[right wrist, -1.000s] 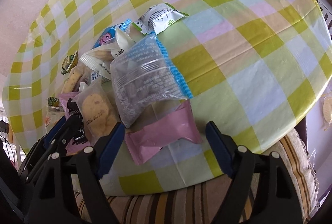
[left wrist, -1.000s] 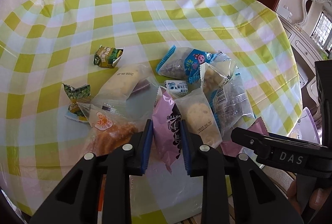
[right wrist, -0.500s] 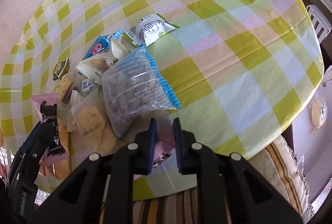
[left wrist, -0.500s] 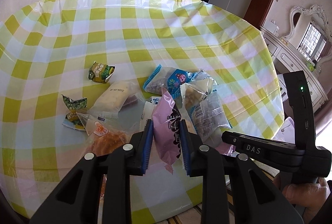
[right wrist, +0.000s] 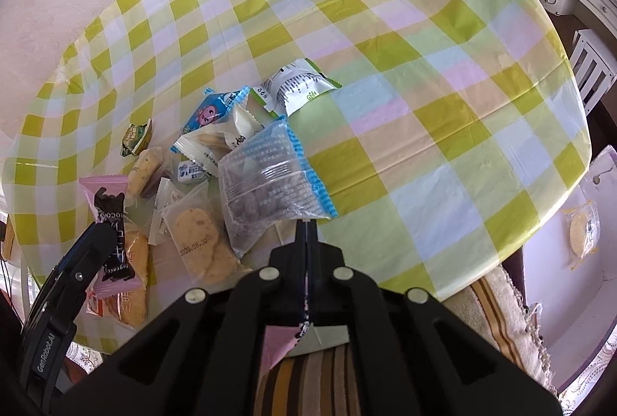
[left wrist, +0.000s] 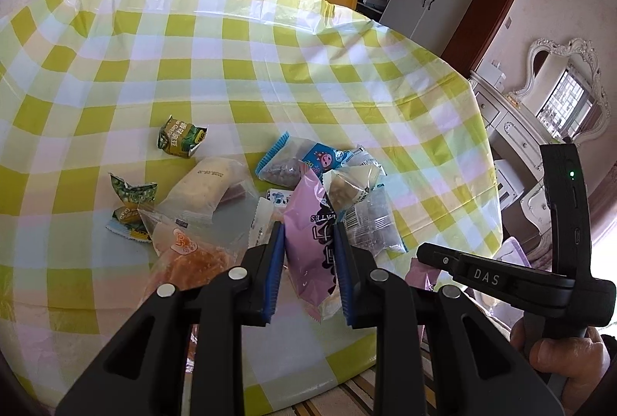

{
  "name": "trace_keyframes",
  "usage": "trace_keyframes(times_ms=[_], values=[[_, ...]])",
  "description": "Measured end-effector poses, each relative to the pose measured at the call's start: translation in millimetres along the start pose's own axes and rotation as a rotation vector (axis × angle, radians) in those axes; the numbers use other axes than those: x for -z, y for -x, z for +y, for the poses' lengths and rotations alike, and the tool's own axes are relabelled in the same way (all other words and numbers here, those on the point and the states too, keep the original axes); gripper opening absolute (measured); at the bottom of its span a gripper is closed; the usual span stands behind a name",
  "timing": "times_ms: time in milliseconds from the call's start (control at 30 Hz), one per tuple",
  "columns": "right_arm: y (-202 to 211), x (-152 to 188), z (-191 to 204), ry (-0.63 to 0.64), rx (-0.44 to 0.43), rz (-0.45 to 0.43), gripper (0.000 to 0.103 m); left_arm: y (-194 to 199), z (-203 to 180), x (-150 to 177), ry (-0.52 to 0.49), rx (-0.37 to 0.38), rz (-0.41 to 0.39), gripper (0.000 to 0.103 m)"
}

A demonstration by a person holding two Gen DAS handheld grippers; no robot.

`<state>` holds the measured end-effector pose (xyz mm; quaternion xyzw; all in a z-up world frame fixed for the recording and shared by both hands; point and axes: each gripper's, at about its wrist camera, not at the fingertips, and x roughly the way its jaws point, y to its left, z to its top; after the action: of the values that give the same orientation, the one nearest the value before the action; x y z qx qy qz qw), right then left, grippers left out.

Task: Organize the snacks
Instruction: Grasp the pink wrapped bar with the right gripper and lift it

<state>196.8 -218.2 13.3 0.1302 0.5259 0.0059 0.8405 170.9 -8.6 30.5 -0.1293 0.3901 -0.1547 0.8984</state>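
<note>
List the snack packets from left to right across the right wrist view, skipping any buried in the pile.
Pink chocolate bar → small green packet → clear cookie bag → blue-edged bag of dark snacks → white and green packet.

The right gripper was clamped flat on a pink packet, above the checked tablecloth beside heaped snacks.
</note>
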Motion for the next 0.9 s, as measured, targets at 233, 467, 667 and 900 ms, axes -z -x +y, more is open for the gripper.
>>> trace_keyframes(times_ms=[233,467,667,900], values=[[12,-6,-7,-0.017,-0.028,0.007,0.001,11,26,-5,0.108,0.071,-0.034,0.025],[-6,1,-9,-0.037,-0.024,0.067,0.009,11,26,-5,0.114,0.083,-0.037,0.025],[-21,14,7,0.037,0.01,0.142,0.069,10,23,-4,0.109,0.088,-0.034,0.025],[-37,30,23,0.132,0.085,0.174,0.031,9,9,-4,0.077,0.098,-0.029,0.025]])
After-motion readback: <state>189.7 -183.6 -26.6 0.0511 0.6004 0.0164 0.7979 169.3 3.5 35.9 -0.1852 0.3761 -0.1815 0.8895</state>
